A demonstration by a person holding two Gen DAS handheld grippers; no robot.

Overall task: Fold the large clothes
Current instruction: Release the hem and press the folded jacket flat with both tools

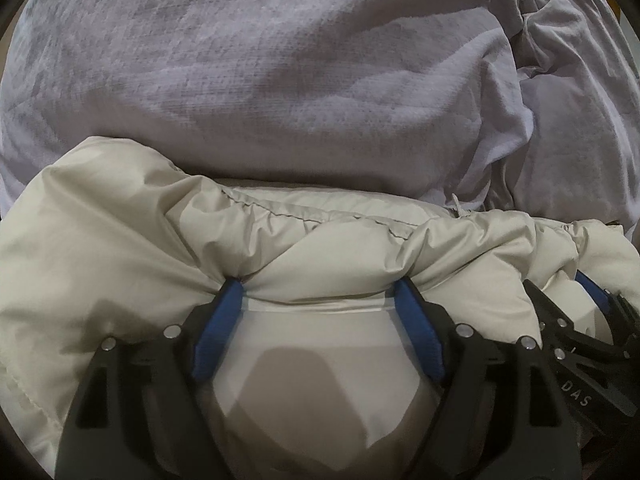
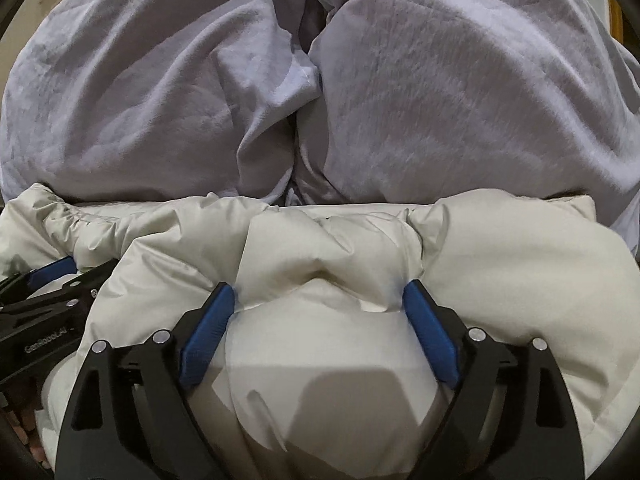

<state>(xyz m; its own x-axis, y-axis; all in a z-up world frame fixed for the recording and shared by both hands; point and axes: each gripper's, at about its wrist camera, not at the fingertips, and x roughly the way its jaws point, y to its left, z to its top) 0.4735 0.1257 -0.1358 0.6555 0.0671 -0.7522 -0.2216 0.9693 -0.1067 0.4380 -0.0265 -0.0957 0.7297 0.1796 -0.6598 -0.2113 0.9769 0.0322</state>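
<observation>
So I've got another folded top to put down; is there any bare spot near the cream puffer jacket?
No bare surface shows. The cream puffer jacket fills the near side, with the left gripper and right gripper crowded side by side on it. Beyond, lilac bedding bunches up to its far edge, leaving only a thin shadowed gap between them.

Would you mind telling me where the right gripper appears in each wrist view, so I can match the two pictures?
Left wrist view: the right gripper shows at the lower right edge, partly behind the cream jacket.
Right wrist view: it fills the bottom centre, jaws wide, jacket fabric bunched between them.
Shared landmark: the lilac blanket beyond the jacket in both.
</observation>
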